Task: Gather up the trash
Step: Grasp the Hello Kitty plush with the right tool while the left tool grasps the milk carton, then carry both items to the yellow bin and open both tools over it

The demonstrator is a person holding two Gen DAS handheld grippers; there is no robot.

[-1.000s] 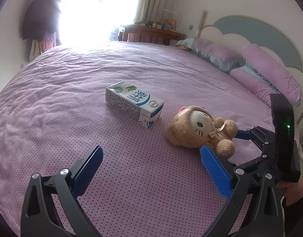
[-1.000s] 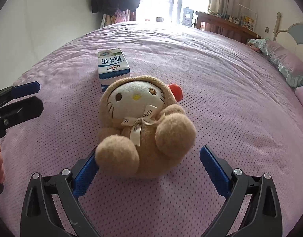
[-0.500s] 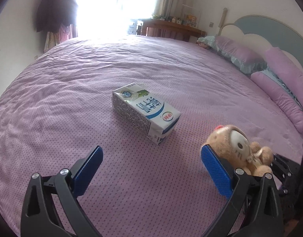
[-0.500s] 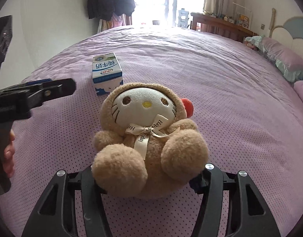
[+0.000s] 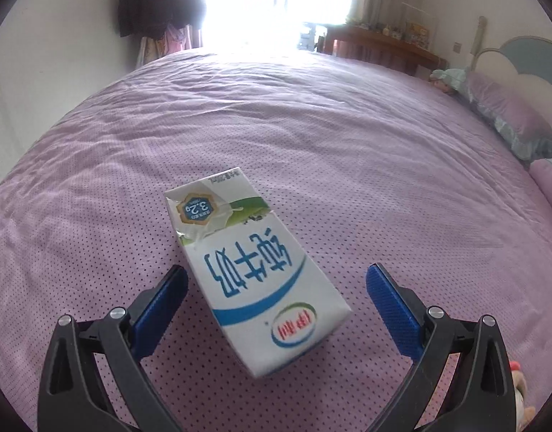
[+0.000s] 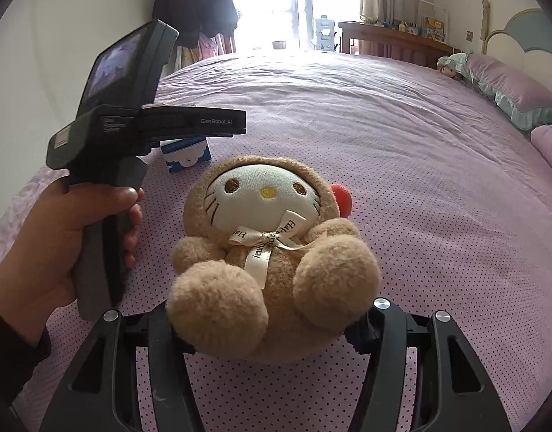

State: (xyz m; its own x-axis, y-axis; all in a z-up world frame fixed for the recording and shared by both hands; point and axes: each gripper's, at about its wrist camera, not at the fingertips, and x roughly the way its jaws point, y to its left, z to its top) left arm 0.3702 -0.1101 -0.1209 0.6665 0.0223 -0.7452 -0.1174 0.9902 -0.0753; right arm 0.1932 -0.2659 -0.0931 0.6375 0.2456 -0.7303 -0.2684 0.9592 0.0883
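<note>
A white-and-blue cardboard milk carton [image 5: 256,270] lies flat on its broad side on the pink dotted bedspread [image 5: 384,165], well in from the bed's edges. Its long axis runs diagonally, with the torn top end pointing away toward the bright window and the base end nearest the camera. The left gripper [image 5: 276,288] straddles the carton with its blue-padded jaws closing; the pads stand clear of the carton's sides, so nothing is grasped. The right gripper [image 6: 265,320] is clenched on a tan plush bear-suited cat toy [image 6: 272,252], which sits just beside the carton, nearer the pillows [image 6: 510,86]. A hand [image 6: 59,237] grips the left gripper's handle.
</note>
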